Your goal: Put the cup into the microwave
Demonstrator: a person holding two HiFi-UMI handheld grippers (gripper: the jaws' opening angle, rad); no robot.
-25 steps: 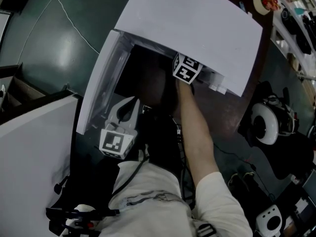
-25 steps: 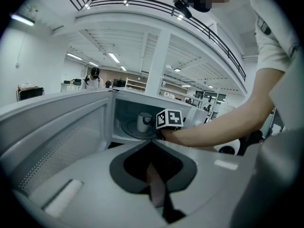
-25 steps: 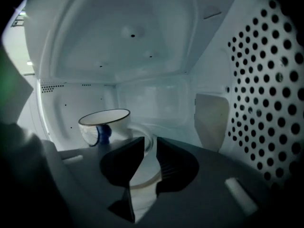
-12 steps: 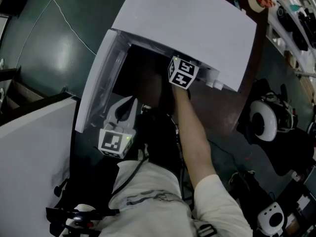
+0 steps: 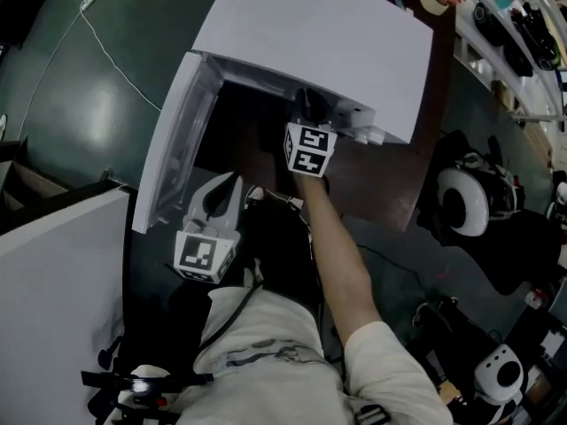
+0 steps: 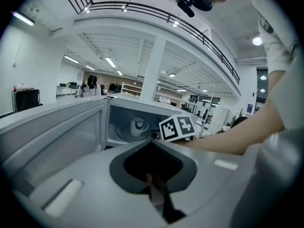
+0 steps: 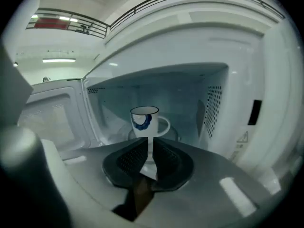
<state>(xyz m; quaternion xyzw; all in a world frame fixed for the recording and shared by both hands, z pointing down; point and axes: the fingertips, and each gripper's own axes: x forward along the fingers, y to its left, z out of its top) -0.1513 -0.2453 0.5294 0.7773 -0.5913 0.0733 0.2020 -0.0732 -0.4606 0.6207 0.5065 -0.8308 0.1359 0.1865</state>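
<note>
Withdrawal rather than delivery at this point. Pulled the right gripper [image 7: 150,139] back out of the microwave [image 5: 310,51]: against the head views of a moment ago, its marker cube now sits clear of the oven top's front edge instead of tucked against it. Has just been closing the jaws too, down to a narrow slit with nothing between them; only the foot of the cup shows through the gap, from further off.

Left the cup [image 7: 144,120] upright straight ahead of that gripper, well beyond its tips, handle turned to the gripper's right. Set on the glass turntable [image 6: 122,133] deep in the cavity, with no contact any more.

Holds the left gripper [image 6: 151,141] low and outside the oven, jaws together and empty. Points it along the open door [image 5: 173,149], swung out on that gripper's left. From there, finds the cup ahead and slightly left, beyond the right gripper's cube.

Reads as the placing step done: cup inside, released, standing level, nothing tilted. Leaves little of the task as worded. Probably only needs the right arm cleared fully from the opening and, if wanted, the door shut, for which the left gripper looks the nearer. Worth keeping the retreat straight back so as not to brush the door or the cavity's lip.
</note>
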